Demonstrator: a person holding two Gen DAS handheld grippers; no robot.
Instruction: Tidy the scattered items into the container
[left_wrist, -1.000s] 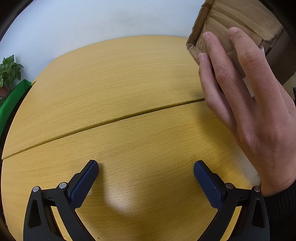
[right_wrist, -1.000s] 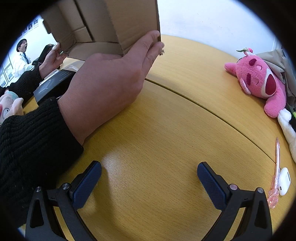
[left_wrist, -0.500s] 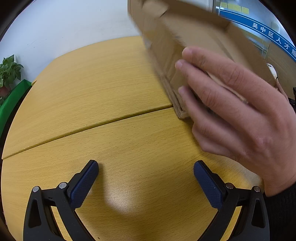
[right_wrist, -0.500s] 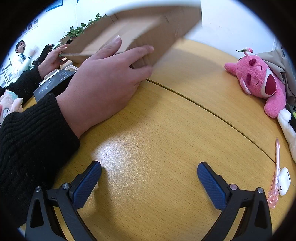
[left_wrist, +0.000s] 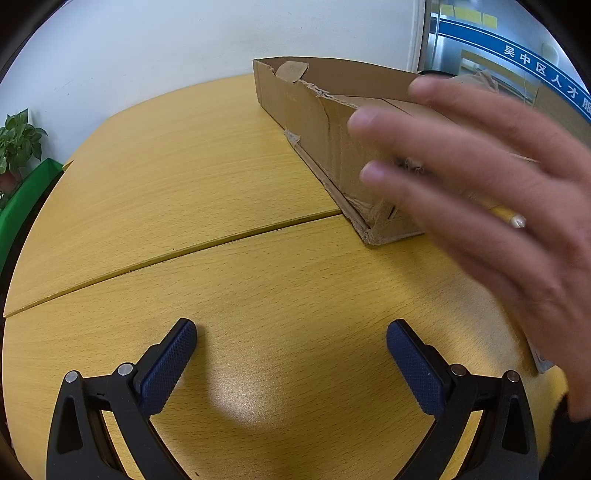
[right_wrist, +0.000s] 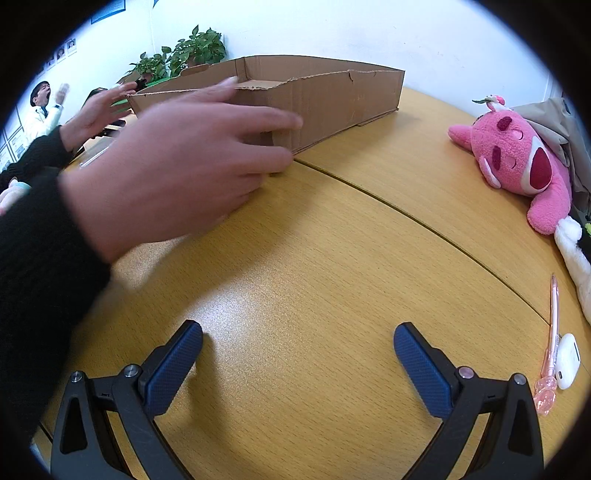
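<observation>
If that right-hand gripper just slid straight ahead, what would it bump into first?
Probably nothing soon: the right gripper faces bare table. Farther on, the cardboard box looks first in line, though depth is hard to judge.

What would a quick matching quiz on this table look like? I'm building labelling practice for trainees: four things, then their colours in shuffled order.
Things:
1. soft toy
2. box
3. earbud case
4. gripper pads

Colours:
A. brown cardboard
B. dark blue
C. pink
D. white

Pairs: 1-C, 2-A, 3-D, 4-B
</observation>
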